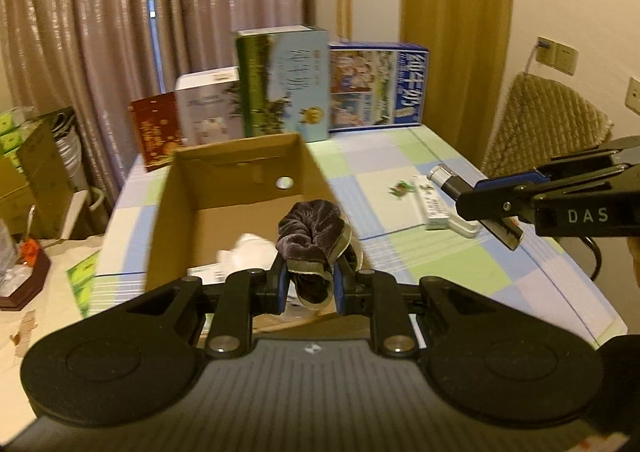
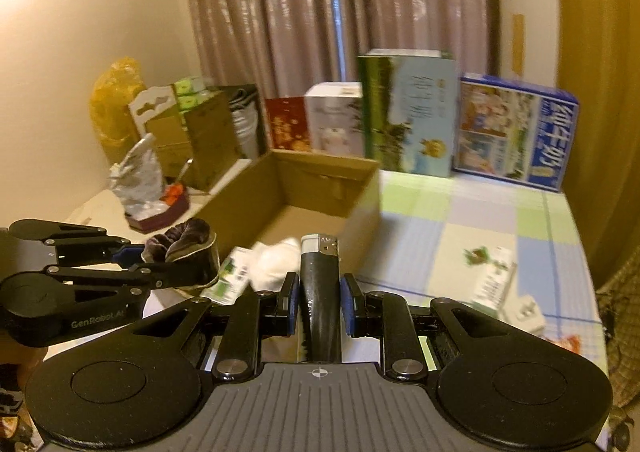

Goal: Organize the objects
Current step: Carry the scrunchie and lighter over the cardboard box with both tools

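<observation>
My left gripper (image 1: 310, 284) is shut on a dark purple fleece-lined slipper (image 1: 314, 240), held above the near right corner of an open cardboard box (image 1: 240, 191). The same slipper (image 2: 184, 248) shows at the left of the right wrist view. My right gripper (image 2: 319, 300) is shut on a black lighter with a silver top (image 2: 319, 272), held over the table just right of the box (image 2: 304, 187). From the left wrist view the lighter (image 1: 452, 181) sticks out of the right gripper's fingers. A white cloth (image 1: 250, 252) and a small carton lie inside the box.
Tall printed cartons (image 1: 286, 83) stand in a row along the table's far edge. A narrow white and green box (image 1: 432, 203) and a small green toy (image 1: 402, 187) lie on the checked tablecloth (image 1: 460, 272). A woven chair back (image 1: 548, 123) is at right, clutter at left.
</observation>
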A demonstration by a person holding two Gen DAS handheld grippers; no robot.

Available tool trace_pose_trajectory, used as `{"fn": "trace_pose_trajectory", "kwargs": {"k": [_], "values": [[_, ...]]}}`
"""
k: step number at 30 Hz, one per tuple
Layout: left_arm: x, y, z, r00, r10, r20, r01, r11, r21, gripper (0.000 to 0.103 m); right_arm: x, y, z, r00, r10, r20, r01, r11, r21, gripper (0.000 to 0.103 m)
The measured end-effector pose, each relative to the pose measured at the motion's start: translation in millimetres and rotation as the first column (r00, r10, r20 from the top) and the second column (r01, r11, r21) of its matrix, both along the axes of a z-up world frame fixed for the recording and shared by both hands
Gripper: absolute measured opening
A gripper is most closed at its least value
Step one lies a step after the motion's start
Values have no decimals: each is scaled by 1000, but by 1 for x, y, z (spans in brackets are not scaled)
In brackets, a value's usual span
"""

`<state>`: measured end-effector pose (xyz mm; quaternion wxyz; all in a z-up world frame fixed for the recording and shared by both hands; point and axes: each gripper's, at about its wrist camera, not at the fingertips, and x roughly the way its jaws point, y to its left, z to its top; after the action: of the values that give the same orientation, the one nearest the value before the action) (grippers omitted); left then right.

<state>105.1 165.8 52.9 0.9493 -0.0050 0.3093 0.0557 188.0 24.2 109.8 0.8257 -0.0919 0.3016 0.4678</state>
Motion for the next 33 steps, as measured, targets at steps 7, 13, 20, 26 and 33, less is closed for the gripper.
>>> {"fn": "trace_pose_trajectory", "kwargs": {"k": [7, 13, 20, 26, 33], "values": [[-4, 42, 4, 999, 51, -13, -51, 999, 3, 17, 0, 44, -5, 998, 26, -49, -25, 1000, 3, 19], [6, 67, -4, 997, 66, -45, -67, 998, -11, 17, 3, 74, -15, 998, 28, -64, -29, 999, -17, 19], [17, 80, -13, 996, 65, -68, -66, 998, -17, 17, 10, 89, -26, 997, 18, -73, -20, 999, -38, 19], [24, 86, -20, 995, 60, -82, -62, 998, -22, 17, 17, 96, -33, 996, 9, -84, -13, 999, -46, 19], [44, 94, -28, 993, 54, -105, -56, 998, -17, 18, 35, 108, -42, 993, -17, -115, 11, 999, -50, 19]]}}
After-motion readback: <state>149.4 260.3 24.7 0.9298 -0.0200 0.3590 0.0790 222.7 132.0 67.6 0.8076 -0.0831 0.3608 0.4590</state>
